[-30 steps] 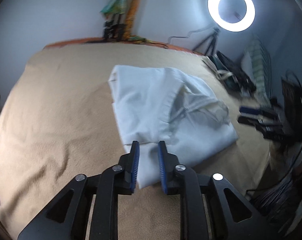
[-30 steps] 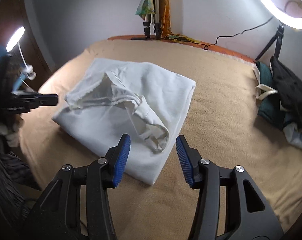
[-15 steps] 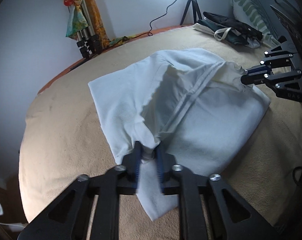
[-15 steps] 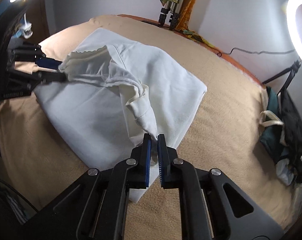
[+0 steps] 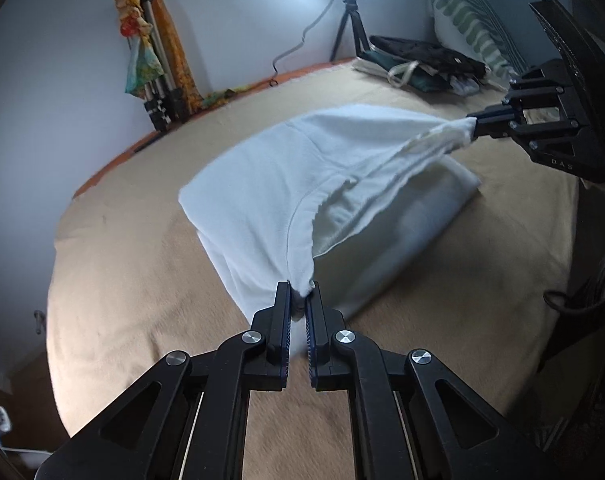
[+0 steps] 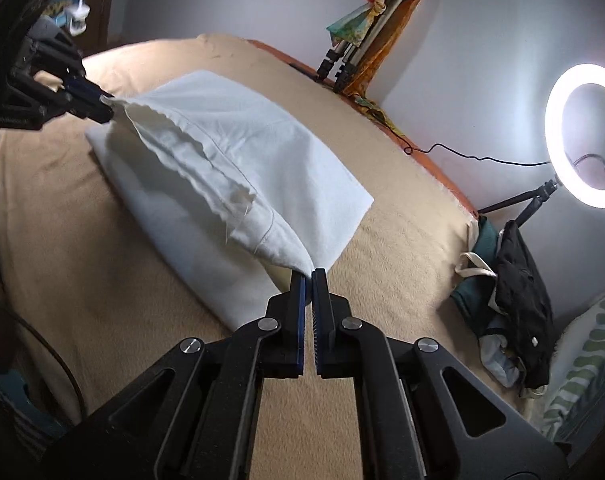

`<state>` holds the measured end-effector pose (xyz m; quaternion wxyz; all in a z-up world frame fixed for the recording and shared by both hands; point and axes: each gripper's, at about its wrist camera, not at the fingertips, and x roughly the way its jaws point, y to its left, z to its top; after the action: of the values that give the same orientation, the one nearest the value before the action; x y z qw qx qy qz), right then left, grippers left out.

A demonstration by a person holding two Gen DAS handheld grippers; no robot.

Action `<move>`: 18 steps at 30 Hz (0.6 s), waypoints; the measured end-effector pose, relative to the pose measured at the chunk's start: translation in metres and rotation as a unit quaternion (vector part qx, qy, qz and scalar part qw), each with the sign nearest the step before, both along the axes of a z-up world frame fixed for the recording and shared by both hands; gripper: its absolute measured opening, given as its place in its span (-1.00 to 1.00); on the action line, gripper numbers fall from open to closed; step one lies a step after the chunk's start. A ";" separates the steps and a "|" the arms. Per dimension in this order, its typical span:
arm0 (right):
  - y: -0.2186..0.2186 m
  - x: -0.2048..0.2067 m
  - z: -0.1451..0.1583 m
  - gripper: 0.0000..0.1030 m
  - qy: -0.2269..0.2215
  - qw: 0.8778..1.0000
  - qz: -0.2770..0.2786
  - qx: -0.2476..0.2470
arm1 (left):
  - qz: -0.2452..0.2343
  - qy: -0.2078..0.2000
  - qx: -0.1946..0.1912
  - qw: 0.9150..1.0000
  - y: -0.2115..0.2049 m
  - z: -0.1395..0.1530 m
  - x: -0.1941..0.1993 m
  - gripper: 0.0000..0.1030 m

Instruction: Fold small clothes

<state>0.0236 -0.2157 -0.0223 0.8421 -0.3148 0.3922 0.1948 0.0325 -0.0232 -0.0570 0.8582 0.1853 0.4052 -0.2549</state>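
So the white cotton garment [image 5: 286, 184] is sitting on the tan blanket-covered bed [image 5: 122, 280], with most of it still lying flat while the top layer is pulled up off the rest. The left tool [image 5: 298, 304] is clenched on one corner of that raised layer, jaws pinched nearly together with a wad of white fabric between the blue pads. The right tool [image 6: 312, 280] is doing the same thing on the opposite corner, clamped tight on the cloth with just a thin bit of fabric showing between its fingers. Between the two, the frayed raw edge [image 6: 190, 160] of the garment is stretched out fairly taut, so the layer tents up over the folded part underneath. From the left wrist view you can see the right tool off at the far right holding its corner, and the right wrist view shows the left one at the upper left doing likewise. Around the bed: a lit ring light on a small tripod [image 6: 586, 136] against the wall, a folded tripod draped with colourful scarves [image 5: 154, 60] leaning in the corner, a heap of dark clothes and bags [image 6: 514, 292] near the edge, and a green-striped white pillow [image 5: 474, 20] next to that heap
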 end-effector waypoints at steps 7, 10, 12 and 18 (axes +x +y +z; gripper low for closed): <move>-0.044 -0.012 0.019 0.09 0.101 0.980 -0.036 0.169 | 0.032 0.036 -0.055 0.997 0.030 0.010 -0.008 -0.83; -0.070 0.005 0.023 0.22 0.124 0.956 -0.100 0.248 | 0.090 0.062 -0.101 0.989 0.049 0.010 0.011 -0.22; -0.081 0.019 0.015 0.22 0.147 0.935 -0.142 0.289 | 0.125 0.103 -0.146 0.976 0.059 0.003 0.027 -0.20; -0.080 0.045 -0.018 -0.14 0.210 0.896 -0.191 0.341 | 0.167 0.172 -0.251 0.938 0.068 -0.015 0.045 -0.27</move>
<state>0.0685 -0.2955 -0.0407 0.8171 0.1205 0.5219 0.2134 0.0771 0.0449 -0.0721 0.8241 -0.1537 0.4948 -0.2289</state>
